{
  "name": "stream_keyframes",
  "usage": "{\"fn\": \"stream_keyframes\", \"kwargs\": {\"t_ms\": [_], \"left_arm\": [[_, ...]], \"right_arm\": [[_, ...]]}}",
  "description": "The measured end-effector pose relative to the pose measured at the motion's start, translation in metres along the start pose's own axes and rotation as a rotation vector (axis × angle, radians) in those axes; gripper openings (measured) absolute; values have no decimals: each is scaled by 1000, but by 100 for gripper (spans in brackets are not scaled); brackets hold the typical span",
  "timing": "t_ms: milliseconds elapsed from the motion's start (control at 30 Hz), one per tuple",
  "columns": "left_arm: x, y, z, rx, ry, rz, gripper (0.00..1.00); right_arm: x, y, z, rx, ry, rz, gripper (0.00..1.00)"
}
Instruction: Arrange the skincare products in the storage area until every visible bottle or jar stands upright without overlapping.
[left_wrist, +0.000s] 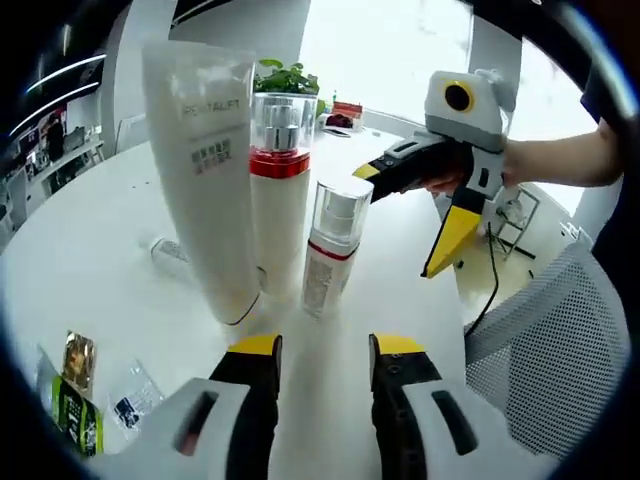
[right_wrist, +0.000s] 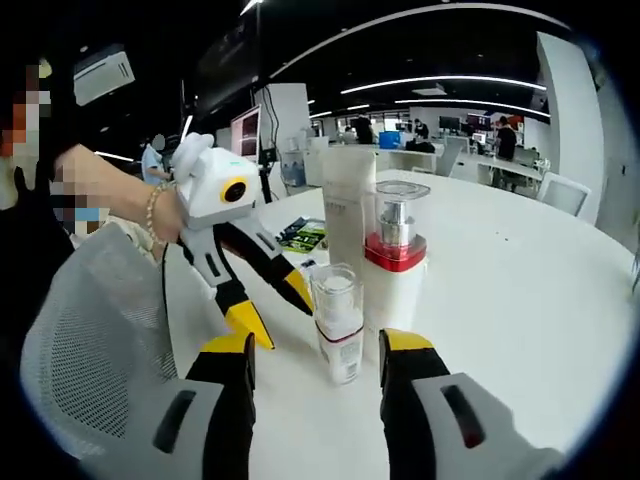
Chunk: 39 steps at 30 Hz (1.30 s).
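Three products stand upright close together on the white round table (left_wrist: 90, 290): a big white tube (left_wrist: 205, 180), a tall white bottle with a red band and clear cap (left_wrist: 279, 190), and a small clear-capped bottle (left_wrist: 330, 245). My left gripper (left_wrist: 325, 350) is open, a short way in front of them, holding nothing. My right gripper (left_wrist: 403, 218) comes in from the right, open, its upper tip near the small bottle's cap. In the right gripper view the small bottle (right_wrist: 338, 325) stands just beyond my open right gripper (right_wrist: 315, 350), with the tall bottle (right_wrist: 395, 270), tube (right_wrist: 350, 200) and left gripper (right_wrist: 275, 308) behind.
A small clear vial (left_wrist: 170, 250) lies flat behind the tube. Sachets (left_wrist: 75, 395) lie near the table edge at lower left. A potted plant (left_wrist: 285, 78) stands at the far side. A grey mesh chair (left_wrist: 550, 340) sits beside the table.
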<state>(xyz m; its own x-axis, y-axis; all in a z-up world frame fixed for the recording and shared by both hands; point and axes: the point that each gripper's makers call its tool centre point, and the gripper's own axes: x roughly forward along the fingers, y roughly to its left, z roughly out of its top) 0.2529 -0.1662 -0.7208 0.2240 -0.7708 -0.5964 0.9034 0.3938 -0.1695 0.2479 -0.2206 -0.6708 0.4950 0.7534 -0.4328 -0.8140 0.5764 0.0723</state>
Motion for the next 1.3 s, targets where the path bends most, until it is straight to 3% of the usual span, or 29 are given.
{"fn": "stream_keyframes", "kwargs": {"t_ms": [300, 800, 1300], "left_arm": [[-31, 2, -4, -91, -38, 58, 48], [-92, 8, -26, -212, -88, 152, 66], [-150, 7, -45, -305, -164, 247, 77]], "right_arm": [[-5, 10, 5, 22, -25, -25, 61], [-12, 22, 5, 50, -30, -61, 74], [-13, 26, 6, 93, -44, -96, 86]]}}
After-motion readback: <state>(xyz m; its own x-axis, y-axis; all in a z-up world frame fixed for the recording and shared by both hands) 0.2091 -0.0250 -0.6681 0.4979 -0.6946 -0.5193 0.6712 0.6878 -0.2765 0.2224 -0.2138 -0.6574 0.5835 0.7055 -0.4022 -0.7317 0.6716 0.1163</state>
